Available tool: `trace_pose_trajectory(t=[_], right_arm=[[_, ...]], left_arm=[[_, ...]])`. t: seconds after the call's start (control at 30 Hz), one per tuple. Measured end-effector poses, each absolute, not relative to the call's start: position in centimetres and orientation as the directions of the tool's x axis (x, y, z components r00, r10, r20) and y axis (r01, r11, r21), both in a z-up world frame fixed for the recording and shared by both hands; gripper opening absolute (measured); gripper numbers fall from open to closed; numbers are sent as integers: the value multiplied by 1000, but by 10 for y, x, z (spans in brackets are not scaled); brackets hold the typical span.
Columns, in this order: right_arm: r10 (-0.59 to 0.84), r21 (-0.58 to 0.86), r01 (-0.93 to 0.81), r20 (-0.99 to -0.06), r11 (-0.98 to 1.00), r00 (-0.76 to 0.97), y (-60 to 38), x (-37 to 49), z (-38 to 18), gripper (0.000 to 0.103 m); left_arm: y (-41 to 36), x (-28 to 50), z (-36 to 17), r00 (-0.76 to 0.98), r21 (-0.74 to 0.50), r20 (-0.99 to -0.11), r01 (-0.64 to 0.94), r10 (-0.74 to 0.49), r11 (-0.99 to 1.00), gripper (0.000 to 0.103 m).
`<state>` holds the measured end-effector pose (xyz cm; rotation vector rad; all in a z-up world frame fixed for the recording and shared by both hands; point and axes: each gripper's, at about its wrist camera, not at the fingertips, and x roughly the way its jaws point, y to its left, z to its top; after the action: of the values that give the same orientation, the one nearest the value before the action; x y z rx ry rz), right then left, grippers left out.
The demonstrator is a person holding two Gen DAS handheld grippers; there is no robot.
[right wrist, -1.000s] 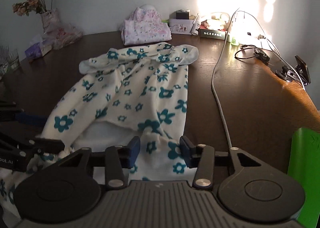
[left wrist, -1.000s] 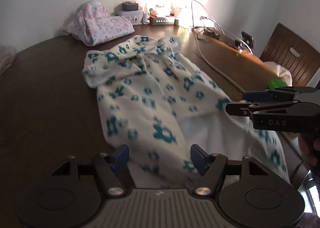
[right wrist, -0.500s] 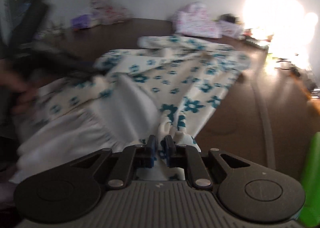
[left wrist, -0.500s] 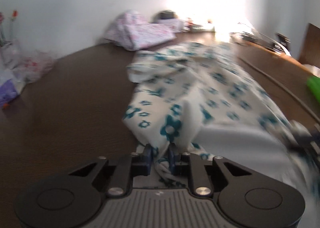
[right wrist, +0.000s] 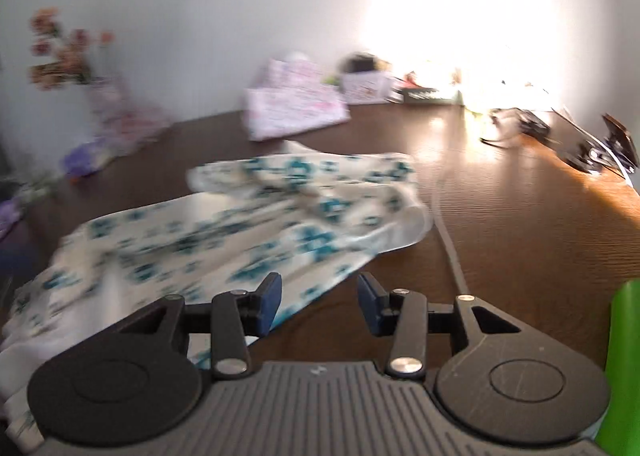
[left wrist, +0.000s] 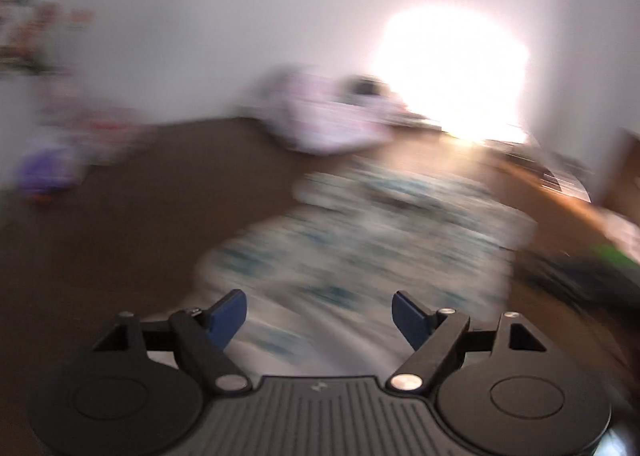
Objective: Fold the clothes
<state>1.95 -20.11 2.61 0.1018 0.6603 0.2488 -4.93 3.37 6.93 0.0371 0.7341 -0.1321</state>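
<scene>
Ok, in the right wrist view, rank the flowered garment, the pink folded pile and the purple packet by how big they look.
1. flowered garment, largest, though nearest the camera
2. pink folded pile
3. purple packet, smallest, blurred

Nothing here can be read; the boxes [right wrist: 366, 86] at the upper middle carry print too blurred to make out.

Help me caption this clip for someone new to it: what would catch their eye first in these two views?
First, the glaring patch of sunlight on the white wall at the table's far side. Next, the white garment with teal flowers, spread across the dark wooden table ahead of both grippers. The left gripper and right gripper hang open over it, holding nothing.
</scene>
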Motion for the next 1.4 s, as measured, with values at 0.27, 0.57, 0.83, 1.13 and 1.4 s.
trace_pose_trajectory(t=[0.27,0.57,0.83,1.13,1.4], right_arm=[[206,112,-174,-585,978,784,-186,85,19,42],[128,-24,-193,-671,981,730,-169,72,5,23],[124,-95,-276,-724,957,678,-167,-51,17,16],[288,-29,-384,-609,923,738,-160,-14,77,41],[252,14,-303,-593,953,764,-139,62,55,52]], left_arm=[[-22,-88,12,731,165,-676,273,-93,948,78],[57,-101,15,691,117,-696,379,-196,918,34],[153,-111,22,713,170,-698,254,-66,952,48],[187,-67,80,766,5,-617,233,-180,972,75],[144,59,49,660,124,-746,267,-88,956,54]])
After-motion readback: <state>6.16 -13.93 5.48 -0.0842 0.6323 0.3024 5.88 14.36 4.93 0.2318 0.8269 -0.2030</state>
